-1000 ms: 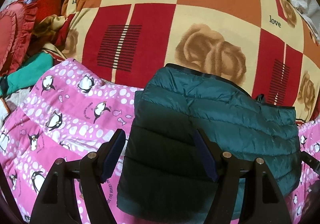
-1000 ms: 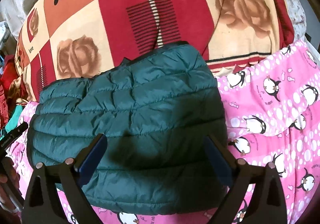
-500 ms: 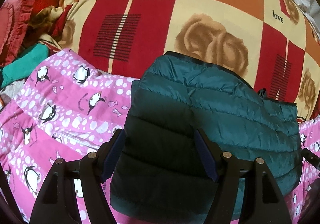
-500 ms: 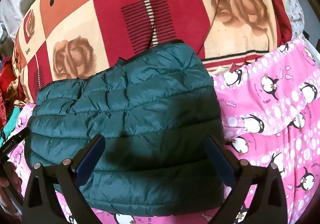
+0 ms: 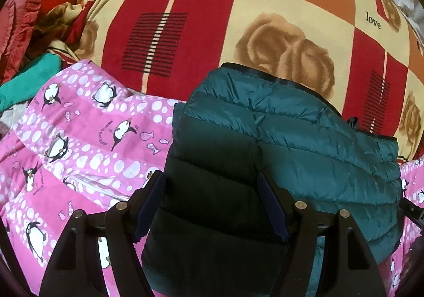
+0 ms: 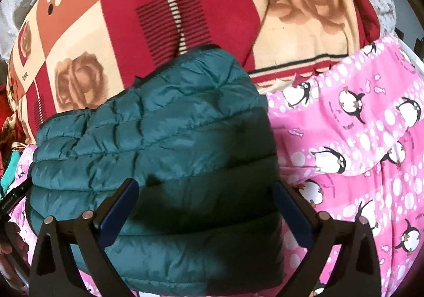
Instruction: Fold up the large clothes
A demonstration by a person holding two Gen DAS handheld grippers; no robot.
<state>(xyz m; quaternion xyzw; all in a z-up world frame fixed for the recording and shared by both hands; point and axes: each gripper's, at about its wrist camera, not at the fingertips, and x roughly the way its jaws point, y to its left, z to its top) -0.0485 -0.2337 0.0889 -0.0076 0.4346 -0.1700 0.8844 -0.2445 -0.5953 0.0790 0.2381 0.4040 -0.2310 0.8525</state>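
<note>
Lying folded on the pink penguin blanket (image 5: 87, 143), the teal puffer jacket (image 5: 291, 143) looks light, puffy and slippery, so both wide-apart, empty grippers, left gripper (image 5: 212, 201) and right gripper (image 6: 205, 207), should pinch its near hem.

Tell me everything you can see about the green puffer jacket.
The jacket is dark teal, shiny and quilted in horizontal padded rows, with a dark trim along its far edge. It lies folded into a compact, puffy bundle, mostly on the pink penguin blanket, its far edge overlapping the rose blanket. Both claws, left and right, hover open above its near part; neither visibly grips it.
</note>
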